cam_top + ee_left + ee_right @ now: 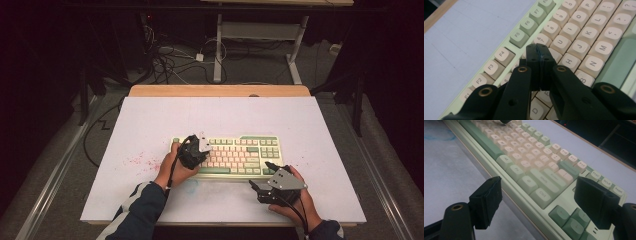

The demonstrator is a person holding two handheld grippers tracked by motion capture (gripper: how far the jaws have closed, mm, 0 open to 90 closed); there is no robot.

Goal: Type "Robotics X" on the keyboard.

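A cream and green keyboard [250, 150] lies across the middle of the white mat. My left gripper [197, 154] is over its left half, held in a hand. In the left gripper view that gripper [539, 50] is shut with nothing between its jaws, its tip just above the keys [590, 32] near 7 and H. My right gripper [263, 176] sits at the keyboard's near right corner. It is open [539, 192], one jaw in front of the keyboard's edge and the other over the arrow keys, with the Ctrl key [541, 195] between them.
The white mat [300, 115] covers a wooden table [220, 90]. Red specks [142, 160] mark the mat left of the keyboard, and a faint blue smudge [192, 185] lies in front of it. Cables [170, 60] and a desk frame [218, 50] stand on the floor beyond.
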